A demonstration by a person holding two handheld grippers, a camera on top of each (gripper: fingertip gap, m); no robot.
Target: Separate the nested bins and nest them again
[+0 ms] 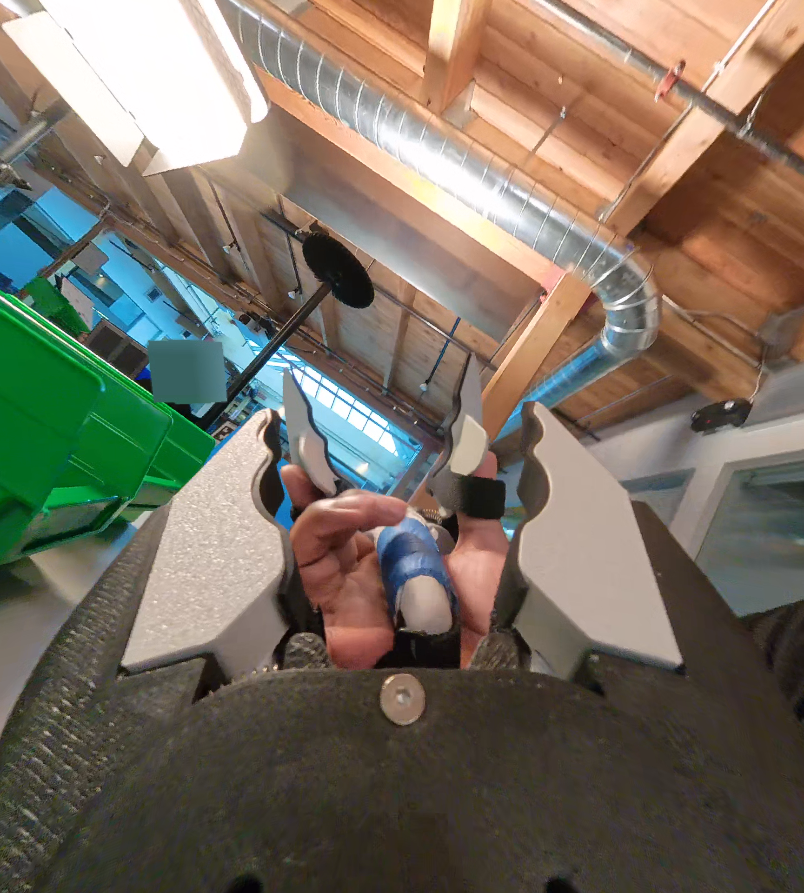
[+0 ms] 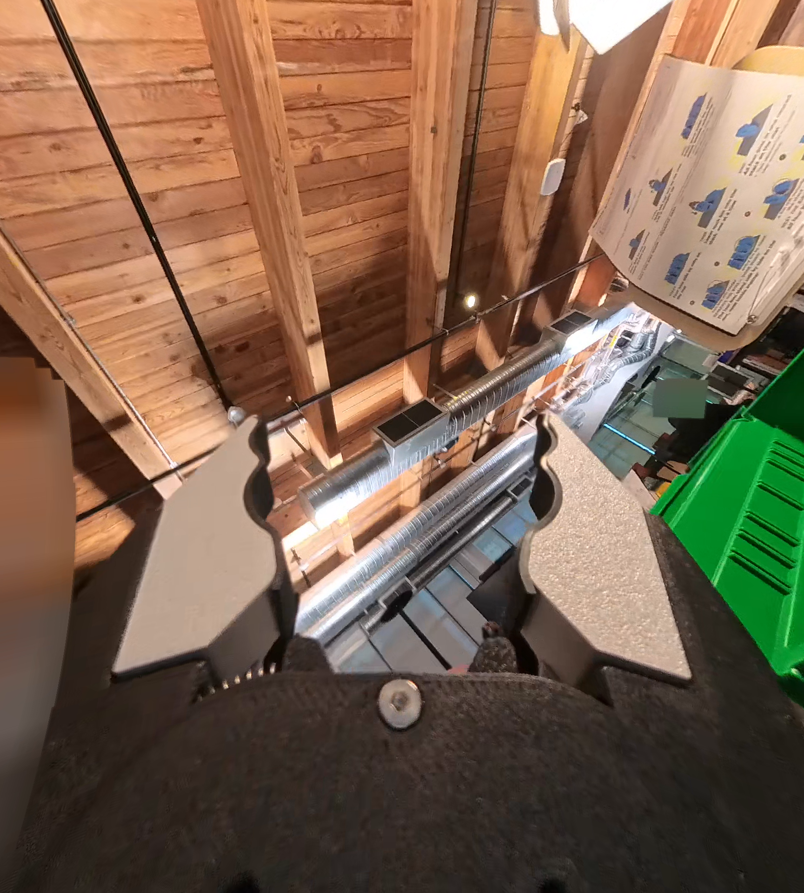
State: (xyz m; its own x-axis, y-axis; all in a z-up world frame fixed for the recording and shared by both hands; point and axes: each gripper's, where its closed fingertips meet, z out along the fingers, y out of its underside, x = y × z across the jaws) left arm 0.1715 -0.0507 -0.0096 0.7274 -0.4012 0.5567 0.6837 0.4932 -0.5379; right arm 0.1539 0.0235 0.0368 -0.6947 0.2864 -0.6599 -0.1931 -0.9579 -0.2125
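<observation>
Green nested bins sit on the pale table at the far left of the left gripper, whose fingers stand apart on nothing, while the right gripper, likewise spread and bare, points at the wooden ceiling with a green bin to its right.

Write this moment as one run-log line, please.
left gripper: open, empty | right gripper: open, empty | both aimed at ceiling | green bins: untouched

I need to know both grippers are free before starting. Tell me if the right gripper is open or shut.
Open. The right gripper has its two fingers spread wide, and only the wooden ceiling and metal ducts show between them.
</observation>
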